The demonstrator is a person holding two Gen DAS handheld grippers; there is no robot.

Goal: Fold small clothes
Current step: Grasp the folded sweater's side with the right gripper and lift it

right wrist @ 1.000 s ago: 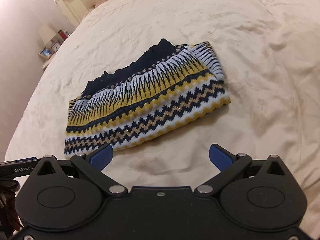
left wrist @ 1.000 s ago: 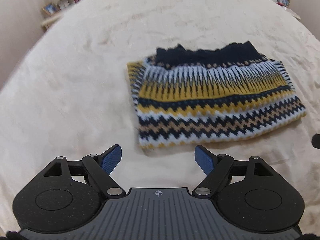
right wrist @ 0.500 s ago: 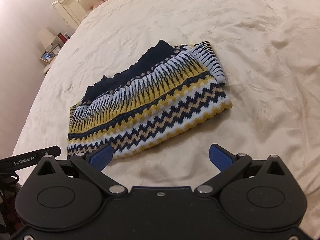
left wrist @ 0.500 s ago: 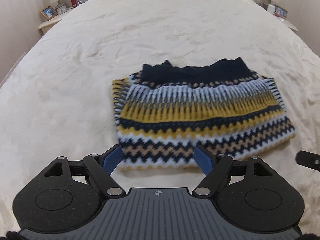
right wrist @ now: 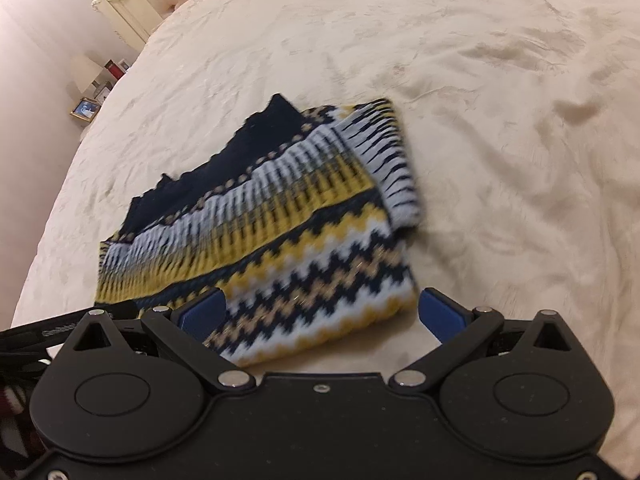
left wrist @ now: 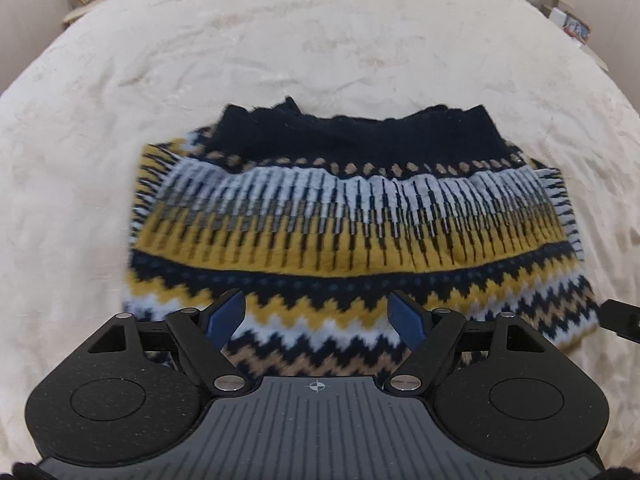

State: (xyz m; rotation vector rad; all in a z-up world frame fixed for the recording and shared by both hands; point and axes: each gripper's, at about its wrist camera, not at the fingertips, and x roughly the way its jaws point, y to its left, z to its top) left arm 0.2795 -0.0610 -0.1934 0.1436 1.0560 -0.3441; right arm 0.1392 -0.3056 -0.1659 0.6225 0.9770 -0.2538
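Both claws have closed in on the sweater since a second ago: it filled only the middle of each wrist view then, and now its near edge runs under my fingertips.

Largest first, the bed (left wrist: 100, 128) carries everything, its cream cover wrinkled on the far side of the sweater. The sweater (left wrist: 344, 216) lies on it, already folded into a thick rectangle, navy band at the far edge, zigzag rows at the near edge. In the right wrist view the sweater (right wrist: 256, 232) has a striped flap doubled over along its right side.

My left claw (left wrist: 316, 316) is spread wide and holds nothing; it hangs over the near zigzag rows toward the sweater's left half. My right claw (right wrist: 320, 312) is also spread wide and empty, straddling the sweater's near right corner, with one finger (right wrist: 440, 314) off the sweater over bare bed.

I judge the step in hand to be taking the near edge for another fold. To do it well, I would bring each claw down until the lower finger slides under every layer at that edge, not just the top one, then close both together. The knit looks thick and soft, so a shallow pinch would likely peel one layer and spoil the stack. Keeping the two grips level should carry the edge over squarely toward the navy band.
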